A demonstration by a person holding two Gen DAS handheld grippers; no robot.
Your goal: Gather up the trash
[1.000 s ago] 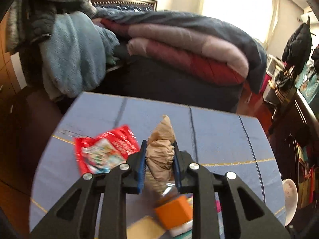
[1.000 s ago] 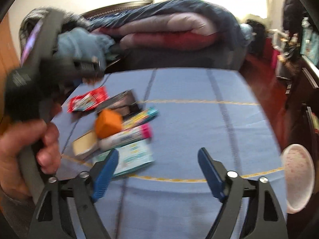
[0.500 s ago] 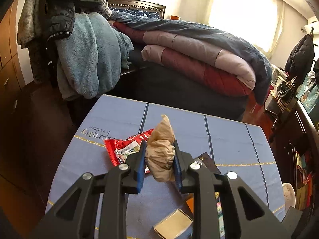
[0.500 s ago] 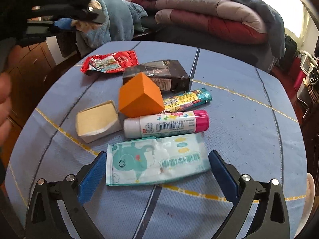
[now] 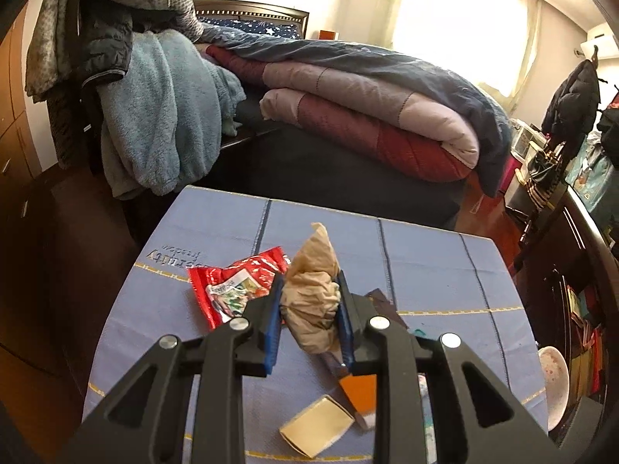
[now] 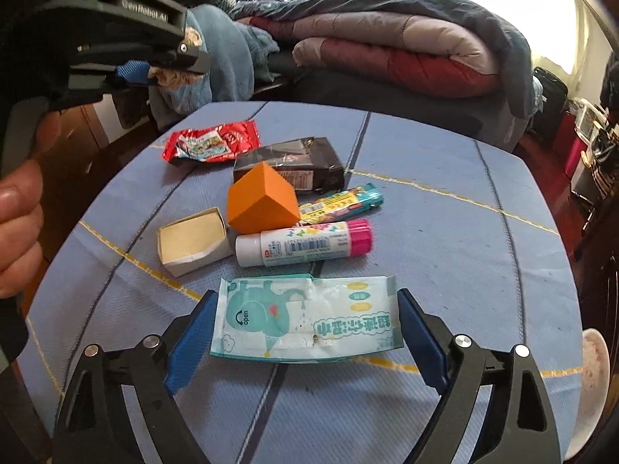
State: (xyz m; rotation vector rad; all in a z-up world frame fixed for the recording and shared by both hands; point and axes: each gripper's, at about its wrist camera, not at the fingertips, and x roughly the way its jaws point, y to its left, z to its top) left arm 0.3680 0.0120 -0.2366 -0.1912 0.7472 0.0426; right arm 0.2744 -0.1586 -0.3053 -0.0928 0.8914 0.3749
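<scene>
On the blue tabletop (image 6: 445, 232) a flat wipes pack (image 6: 305, 317) lies between the blue pads of the right tool (image 6: 303, 332), whose jaws are closing from wide; the pads stand at the pack's two short ends and do not yet seem to press it. The left tool (image 5: 309, 309), held up and off to the side above the tabletop, is narrow and clamped on a crumpled brown wad (image 5: 311, 294). More litter sits just behind the pack: a glue stick (image 6: 305, 245), an orange block (image 6: 263, 205), an open paper box (image 6: 193, 241), a candy wrapper (image 6: 342, 203), a dark carton (image 6: 290, 166) and a red packet (image 6: 211, 145). The main risk, as I judge it, is in the pack itself: it looks thin and limp, so a squeeze along its length may buckle it upward and let it slide out, or the pads may skate over the film and catch the cloth instead. If the right tool drifts forward while closing, it could nudge the glue stick, which would roll easily. The wad is held only by its middle; any slackening there would drop it back among the litter.
</scene>
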